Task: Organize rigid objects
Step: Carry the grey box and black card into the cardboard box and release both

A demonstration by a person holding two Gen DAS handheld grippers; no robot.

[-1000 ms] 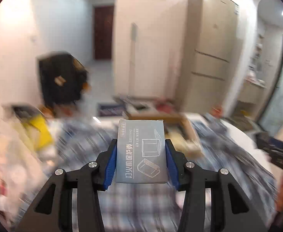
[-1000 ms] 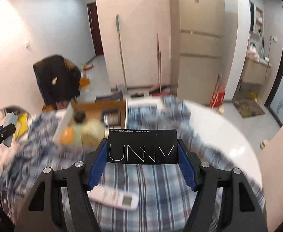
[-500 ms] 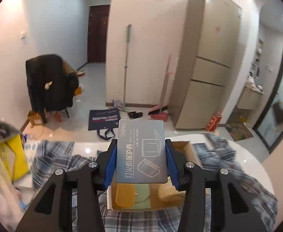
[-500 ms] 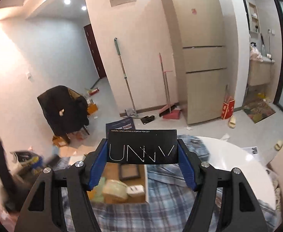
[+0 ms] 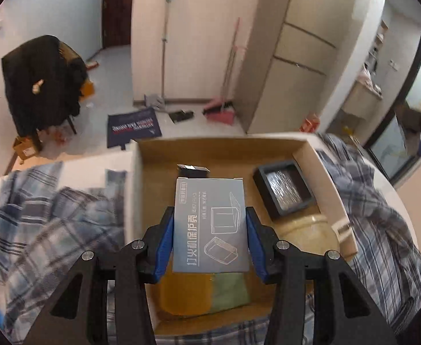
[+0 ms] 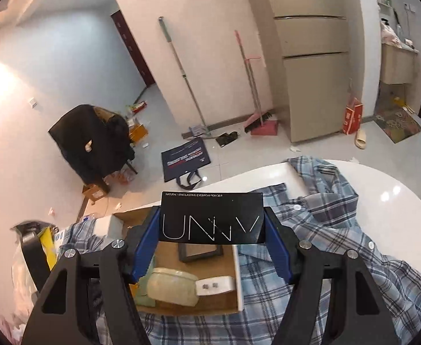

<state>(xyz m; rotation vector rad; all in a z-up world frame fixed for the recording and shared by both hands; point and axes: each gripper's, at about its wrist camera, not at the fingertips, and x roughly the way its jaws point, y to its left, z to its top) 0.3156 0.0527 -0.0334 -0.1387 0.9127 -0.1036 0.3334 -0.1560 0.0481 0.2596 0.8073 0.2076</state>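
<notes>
Left hand-held gripper is clamped partway closed on a flat grey cardboard packet with white line drawings and Chinese print, blue pads pressing both long edges, same grip as a second ago. What changed: a second ago this camera saw the room and blurred plaid cloth; now it looks steeply down into the open brown cardboard box on the bench, with the packet hanging above the box floor, not touching anything. Below it sit an orange and green pair of flat items (cloth or sponge, can't tell), a pale cream oval case, a black square tray with a shiny foil insert and a small dark faceted piece.

Right hand-held gripper is likewise closed partway on a black flat cosmetics box lettered in white, grip unchanged. It has swung over too: the same box now lies under its fingers, near the right wall, by a white plug-like block.

Meaning: both carries look nearly done; release is next, probably left first, into the bare floor at centre. The blue plaid shirt lies beside the box, not in the way.
</notes>
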